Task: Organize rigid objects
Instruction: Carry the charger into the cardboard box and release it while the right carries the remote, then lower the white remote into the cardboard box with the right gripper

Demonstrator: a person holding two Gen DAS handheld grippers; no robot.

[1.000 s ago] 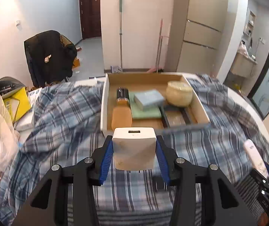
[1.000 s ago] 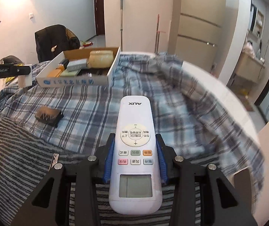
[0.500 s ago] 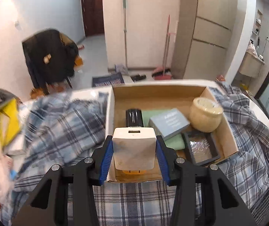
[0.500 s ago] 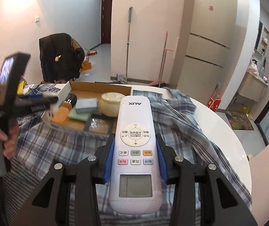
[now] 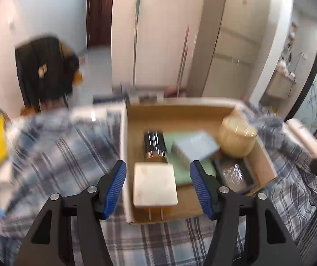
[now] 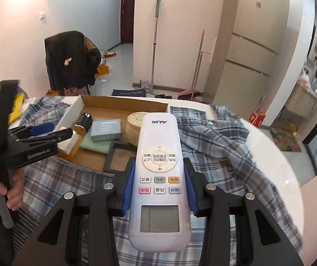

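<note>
- My left tool (image 5: pixel 158 186) has just been opening; the white charger (image 5: pixel 155 184) sits loose between its jaws, prongs toward me, over the cardboard box's (image 5: pixel 180 102) near left corner.
- My right tool (image 6: pixel 159 188) grips the remote (image 6: pixel 158 177), long axis pointing toward the box.

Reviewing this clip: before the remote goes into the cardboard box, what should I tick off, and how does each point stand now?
1. Left hand-held gripper has let go of the white charger: ok; its jaws have just been opening, pads clear of both sides.
2. Charger inside the cardboard box: ok, at the near left corner.
3. Right hand-held gripper shut on the remote: ok.
4. Free spot in the box for the remote: cannot tell; jar, bottle and packs fill much of it.
5. Left hand-held gripper out of the remote's way: not ok, it hangs over the box.
</note>
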